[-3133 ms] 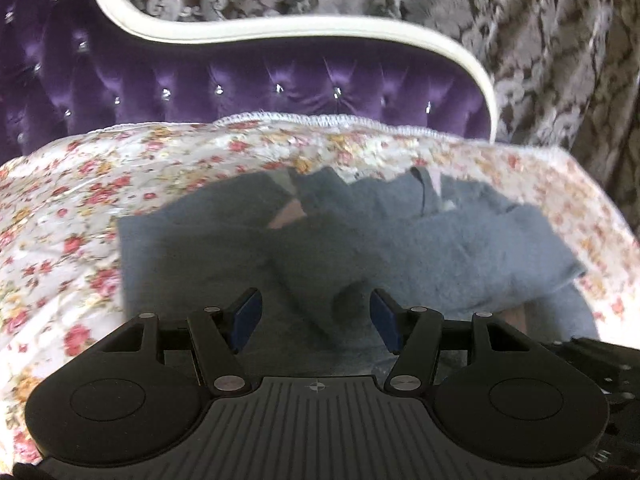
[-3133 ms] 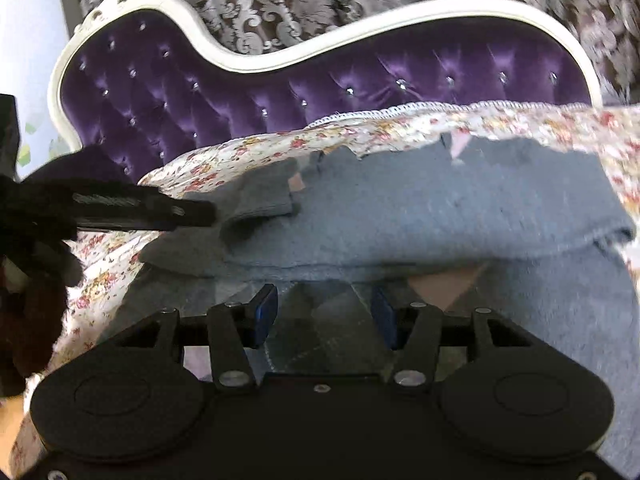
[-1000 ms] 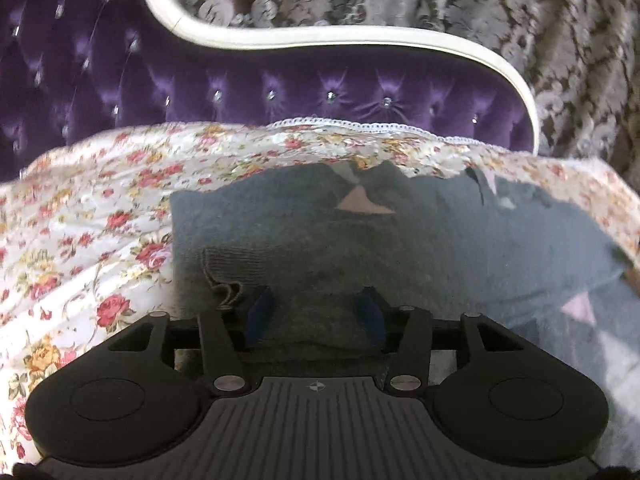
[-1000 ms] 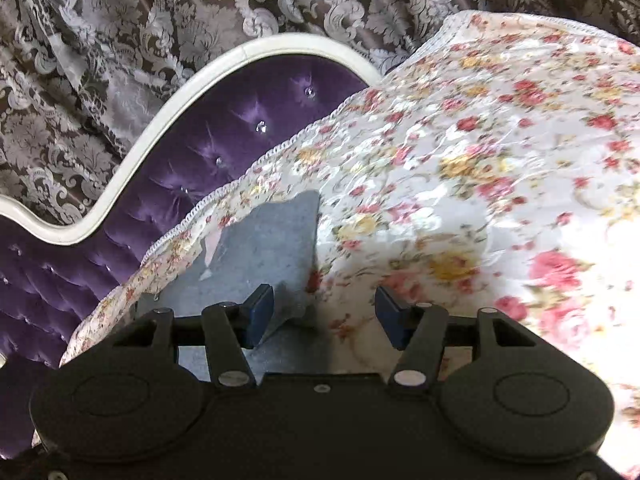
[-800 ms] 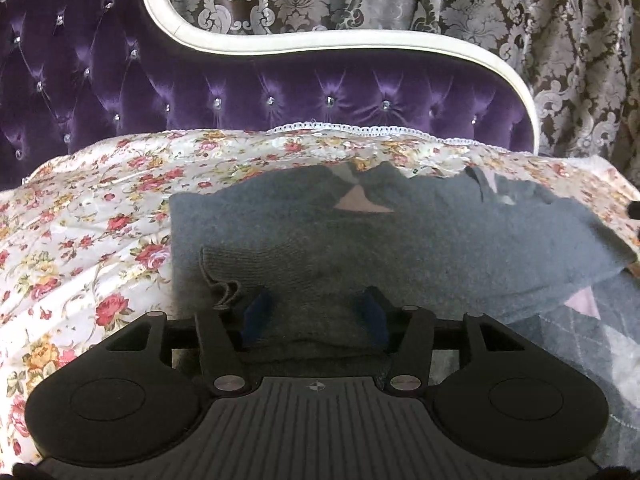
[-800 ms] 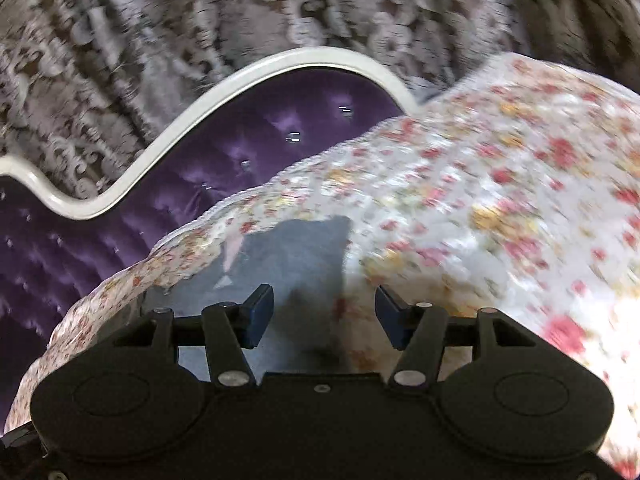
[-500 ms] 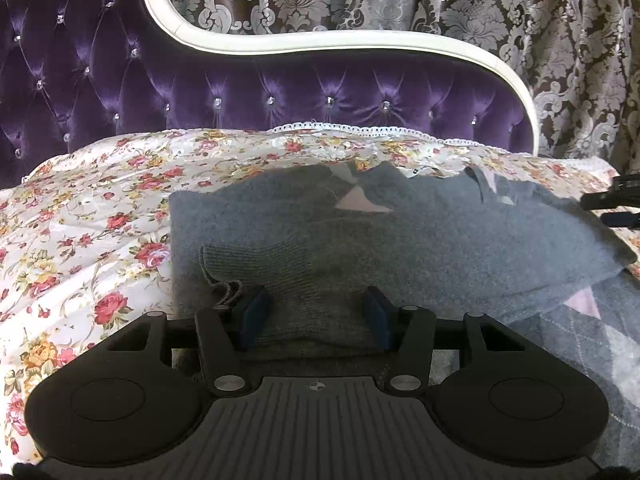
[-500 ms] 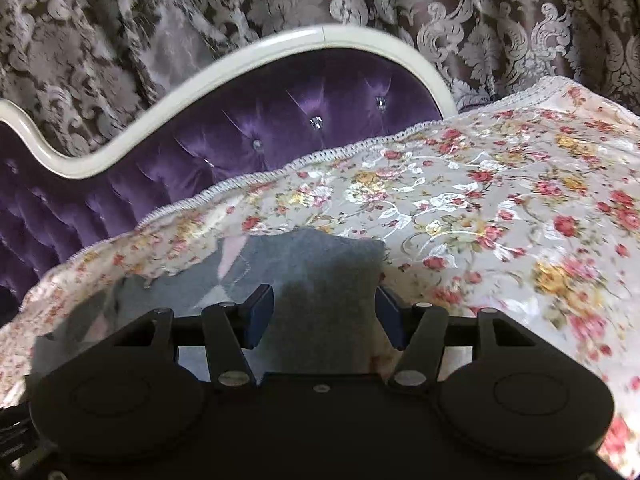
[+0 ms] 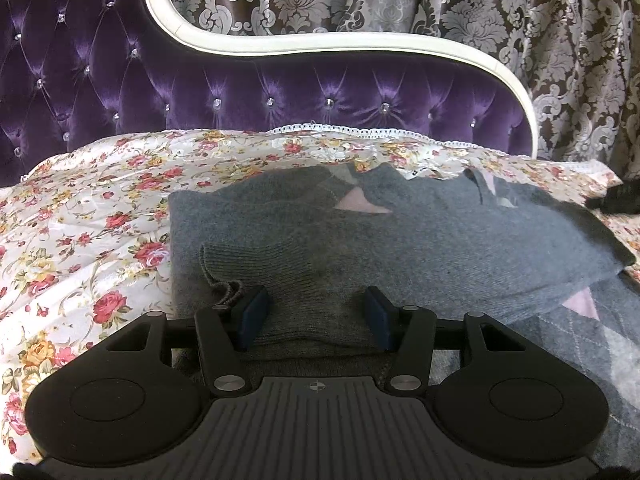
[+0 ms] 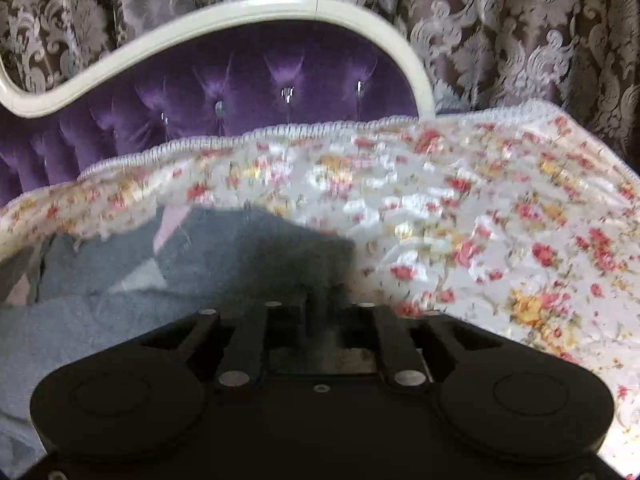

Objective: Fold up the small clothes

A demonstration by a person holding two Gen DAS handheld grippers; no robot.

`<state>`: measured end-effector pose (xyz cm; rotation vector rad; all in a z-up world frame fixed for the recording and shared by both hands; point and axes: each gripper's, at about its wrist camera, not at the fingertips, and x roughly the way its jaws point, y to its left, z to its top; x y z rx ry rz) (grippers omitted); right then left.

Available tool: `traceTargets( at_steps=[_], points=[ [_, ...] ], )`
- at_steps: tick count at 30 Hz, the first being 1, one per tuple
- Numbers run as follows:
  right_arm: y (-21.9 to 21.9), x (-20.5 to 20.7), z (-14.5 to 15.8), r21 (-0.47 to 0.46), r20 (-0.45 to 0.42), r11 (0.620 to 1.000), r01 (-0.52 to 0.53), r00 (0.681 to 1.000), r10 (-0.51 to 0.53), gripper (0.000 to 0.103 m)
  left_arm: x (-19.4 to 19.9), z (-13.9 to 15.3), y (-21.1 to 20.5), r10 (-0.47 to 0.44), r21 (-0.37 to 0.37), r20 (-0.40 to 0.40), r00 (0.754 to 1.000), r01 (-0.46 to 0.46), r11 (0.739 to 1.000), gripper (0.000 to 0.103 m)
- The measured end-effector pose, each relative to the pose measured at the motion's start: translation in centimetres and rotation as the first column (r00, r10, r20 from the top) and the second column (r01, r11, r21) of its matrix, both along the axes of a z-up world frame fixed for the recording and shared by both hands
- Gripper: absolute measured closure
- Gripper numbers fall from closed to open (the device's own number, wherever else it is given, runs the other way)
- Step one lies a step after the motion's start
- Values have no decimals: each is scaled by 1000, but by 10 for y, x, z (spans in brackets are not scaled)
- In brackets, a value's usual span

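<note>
A grey knitted sweater (image 9: 420, 240) with pale pink diamond patches lies partly folded on the floral sheet (image 9: 80, 208). My left gripper (image 9: 314, 318) is open, its blue pads on either side of the ribbed cuff of a sleeve (image 9: 256, 264) folded across the body. In the right wrist view my right gripper (image 10: 316, 300) has its jaws drawn together on the far right corner of the sweater (image 10: 256, 256); the image is blurred. The right gripper's tip shows at the right edge of the left wrist view (image 9: 620, 200).
A purple tufted headboard (image 9: 280, 92) with a white frame stands behind the bed. Patterned grey curtains (image 9: 520, 20) hang behind it. The floral sheet's lace edge (image 10: 280, 132) runs along the headboard. Bare sheet lies to the sweater's left and right.
My right gripper swung from the sheet onto the sweater's corner and its jaws closed on it. My left gripper stayed over the sleeve cuff, open, and the sleeve lies folded across the body.
</note>
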<state>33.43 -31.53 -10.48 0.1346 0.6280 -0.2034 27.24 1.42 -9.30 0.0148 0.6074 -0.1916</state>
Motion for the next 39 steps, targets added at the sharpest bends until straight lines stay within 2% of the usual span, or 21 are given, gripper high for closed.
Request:
traceTargets(
  at_steps=[1,4,8,9,13,18,20,23,26,34,36,37,39],
  points=[
    [4,-3,6,-18,29,1000,10,1000,-10,60,0,0,0,0,-1,2,1000,0,1000,51],
    [18,-9,26,-42,101,998,-39,994,43,59,-1,0,1,0,-12,4,1000,0,1000,51],
    [49,2,42,14,138,975,-221,966,217,59,-2,0,6,0,-50,6,1000,0,999,51],
    [59,7,43,29,135,964,-263,957,257,59,-2,1,8,0,-60,7,1000,0,998,51],
    [101,33,36,69,115,912,-404,911,395,83,-2,1,9,0,-76,9,1000,0,997,51],
    [152,62,18,22,74,856,-517,854,514,84,-2,1,9,0,-81,10,1000,1,997,51],
    [168,73,10,12,47,846,-532,846,531,84,-3,0,10,0,-86,11,1000,1,996,51],
    [182,96,-2,-7,-9,848,-529,848,529,84,-3,0,10,1,-93,12,1000,1,996,51],
    [187,116,-17,-2,-56,868,-497,866,496,84,-3,0,9,1,-93,12,1000,1,996,51],
    [185,137,-20,6,-35,889,-458,888,458,88,-3,0,9,1,-87,11,1000,0,996,51],
    [182,134,-17,11,-19,892,-452,892,452,82,-3,0,7,0,-78,11,1000,1,997,51],
    [179,130,-14,13,0,894,-447,894,447,73,-3,0,6,-1,-73,10,1000,2,997,50],
    [171,118,-5,18,43,898,-439,898,438,73,-3,0,5,-3,-66,10,1000,3,998,50]
  ],
)
